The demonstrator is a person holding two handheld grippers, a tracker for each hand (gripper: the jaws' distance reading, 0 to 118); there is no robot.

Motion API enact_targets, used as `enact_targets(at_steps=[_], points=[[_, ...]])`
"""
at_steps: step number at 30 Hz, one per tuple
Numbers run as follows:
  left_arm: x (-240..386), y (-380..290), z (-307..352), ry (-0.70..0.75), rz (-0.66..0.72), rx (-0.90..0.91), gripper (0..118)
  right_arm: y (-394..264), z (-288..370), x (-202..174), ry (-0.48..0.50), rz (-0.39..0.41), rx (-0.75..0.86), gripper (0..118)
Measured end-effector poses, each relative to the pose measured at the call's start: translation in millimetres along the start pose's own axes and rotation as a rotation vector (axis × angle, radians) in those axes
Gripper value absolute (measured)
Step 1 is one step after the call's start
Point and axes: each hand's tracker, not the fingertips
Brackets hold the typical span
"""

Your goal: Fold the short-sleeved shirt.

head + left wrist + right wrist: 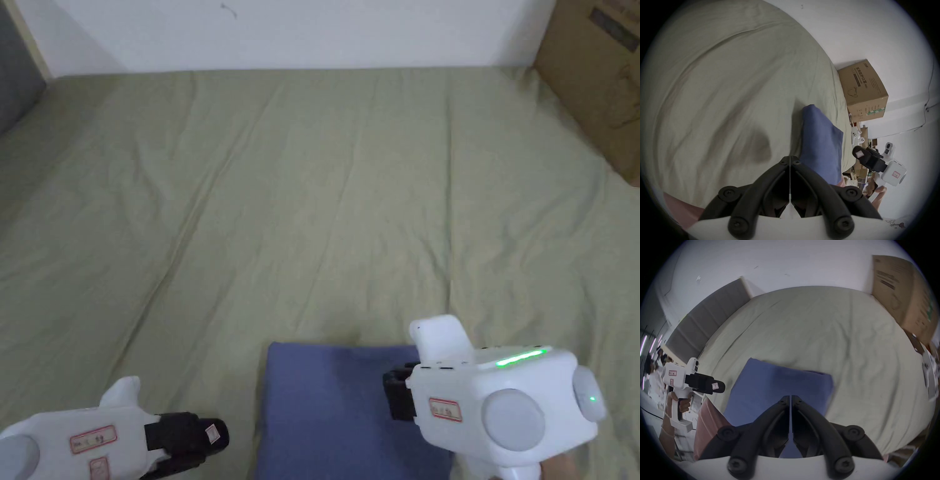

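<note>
A bed (312, 187) under a wrinkled green sheet meets a white wall (281, 31); a printed cardboard box (600, 81) stands at 2 o'clock. The folded blue shirt (337, 412) lies at 6 o'clock. The left gripper (790, 158) and right gripper (790, 397) are both pressed together, empty.

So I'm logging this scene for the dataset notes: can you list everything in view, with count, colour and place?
Shirt: one, blue, folded into a flat rectangle at the near edge of the bed.
Bed sheet: one, pale green, creased, covering the bed.
Cardboard box: one, brown, at the bed's far right corner against the wall.
Wall: white, behind the bed.
Headboard panel: one, grey, along the bed's left side.
Left gripper: one, white body with black jaws closed, left of the shirt and clear of it.
Right gripper: one, white with black jaws closed, over the shirt's right part, holding nothing.
</note>
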Motion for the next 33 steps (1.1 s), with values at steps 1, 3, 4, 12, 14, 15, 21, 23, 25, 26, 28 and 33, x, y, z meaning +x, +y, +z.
enact_targets(at_steps=[1,3,4,12,14,15,21,23,25,26,28,33], points=[[-2.8,-1.9,-2.1,-0.012,0.012,0.000,0,-1.2,-16.7,-0.9,0.000,-0.003,-0.034,3],[-5.3,-4.6,-6.3,-0.032,0.017,-0.002,0,-5.5,-42.7,0.1,-0.025,-0.022,-0.111,3],[0.1,-6.9,-7.0,-0.039,0.020,-0.007,0,-7.1,-47.6,0.1,-0.031,-0.023,-0.116,3],[1.8,8.9,-41.0,-0.176,0.014,-0.109,59,-0.5,-34.2,2.6,-0.018,-0.065,-0.090,3],[6.7,13.8,-49.0,-0.266,0.007,-0.106,96,-1.2,-33.8,1.8,-0.020,-0.072,-0.089,3],[9.7,17.8,-54.3,-0.259,0.013,-0.107,100,-1.2,-33.6,1.0,-0.021,-0.071,-0.089,3],[23.7,32.8,-90.9,-0.303,-0.002,-0.174,101,-1.1,-34.8,4.6,-0.024,-0.078,-0.091,3],[29.3,33.0,-96.0,-0.263,-0.028,-0.182,45,-1.0,-33.4,5.9,-0.024,-0.087,-0.092,3],[19.9,32.4,-102.9,-0.235,-0.030,-0.213,17,1.0,-29.3,5.8,-0.032,-0.094,-0.094,3],[15.6,35.9,-98.4,-0.283,0.001,-0.215,17,1.2,-26.6,5.5,-0.035,-0.093,-0.091,3],[10.5,42.8,-92.5,-0.285,-0.004,-0.206,17,3.6,-18.3,4.9,-0.042,-0.094,-0.071,3],[16.2,62.7,-49.1,-0.189,-0.127,-0.168,17,16.0,-0.5,3.3,-0.021,-0.127,0.000,3]])
